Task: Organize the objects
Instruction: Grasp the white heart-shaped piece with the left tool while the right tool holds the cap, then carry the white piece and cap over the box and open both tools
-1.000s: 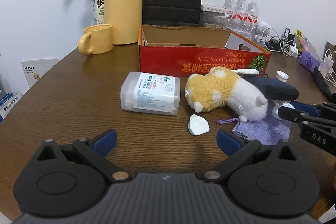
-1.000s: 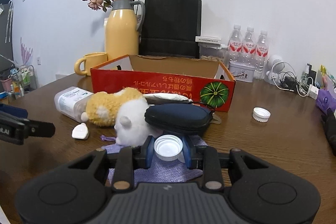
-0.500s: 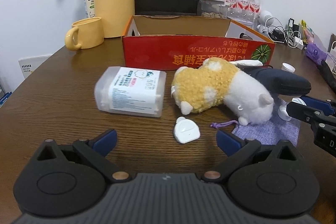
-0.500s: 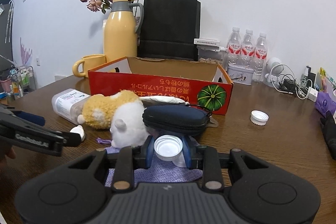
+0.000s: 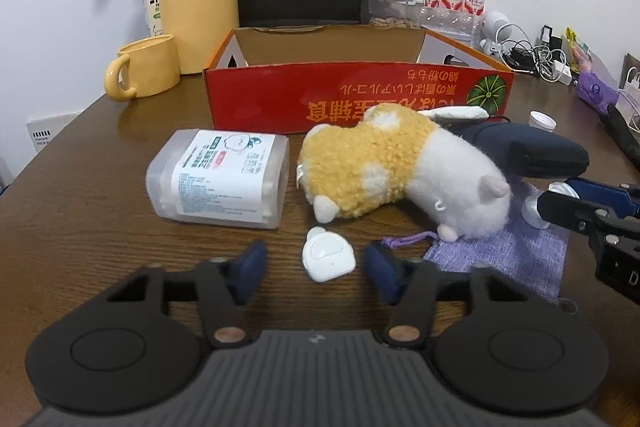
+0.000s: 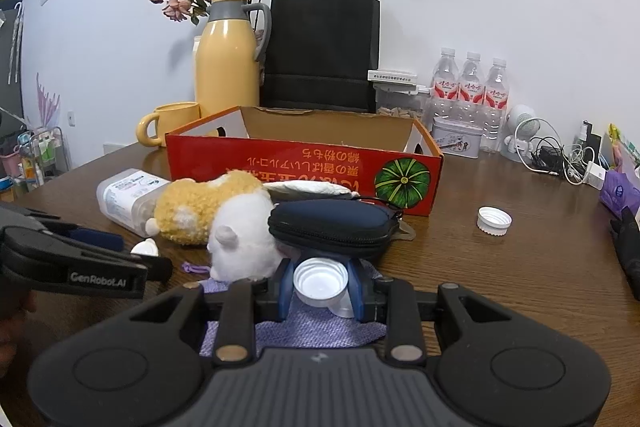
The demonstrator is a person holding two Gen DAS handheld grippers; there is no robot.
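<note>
Dark wooden table (image 5: 80, 187): small white plastic case (image 5: 328, 259) lies between the left gripper's (image 5: 314, 269) wide blue fingers; center before squeezing so it won't skid. Right gripper (image 6: 320, 289) pinches a white bottle cap (image 6: 320, 281) near the red cardboard box (image 6: 304, 163).

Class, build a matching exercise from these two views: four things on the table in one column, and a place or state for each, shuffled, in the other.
Things:
1. white bottle cap
2. small white case
3. plush toy
4. yellow mug

Places or states:
A. stands left of the red box
B. lies between the open left tongs
C. gripped by the right tongs
D. lies on its side

Pairs: 1-C, 2-B, 3-D, 4-A
</note>
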